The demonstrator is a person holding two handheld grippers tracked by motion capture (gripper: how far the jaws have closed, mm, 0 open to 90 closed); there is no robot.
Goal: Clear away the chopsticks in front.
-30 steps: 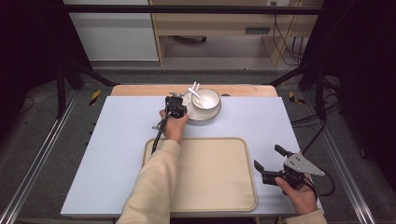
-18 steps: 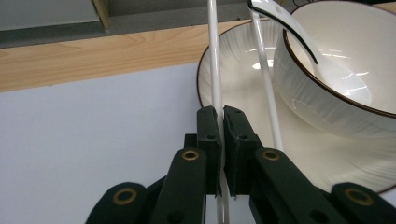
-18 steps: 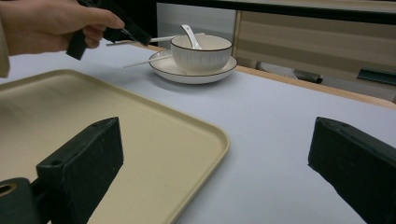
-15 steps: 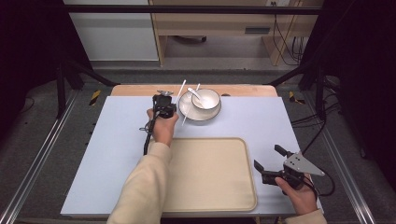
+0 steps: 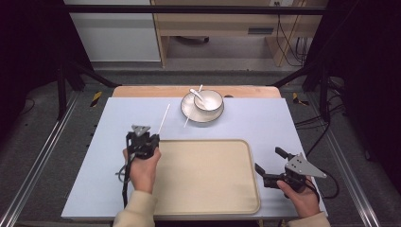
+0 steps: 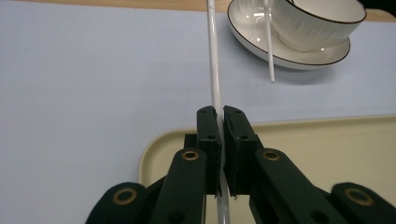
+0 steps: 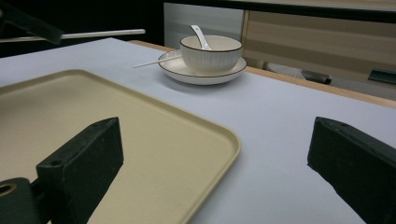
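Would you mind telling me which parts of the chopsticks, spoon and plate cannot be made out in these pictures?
- Held chopstick: in the left gripper view its far end is cut off by the top edge, and its near end runs off the bottom edge between the jaws of the left gripper.
- Spoon: in the right gripper view its scoop is hidden inside the bowl.
- Plate: in the high view its middle is covered by the bowl.

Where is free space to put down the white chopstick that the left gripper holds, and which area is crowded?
The tan tray is bare across its whole inside, right beside the left gripper clamping the chopstick. The mat's left strip is bare too. The far middle is crowded: plate, bowl, spoon, second chopstick. The right gripper sits by the tray's right edge.
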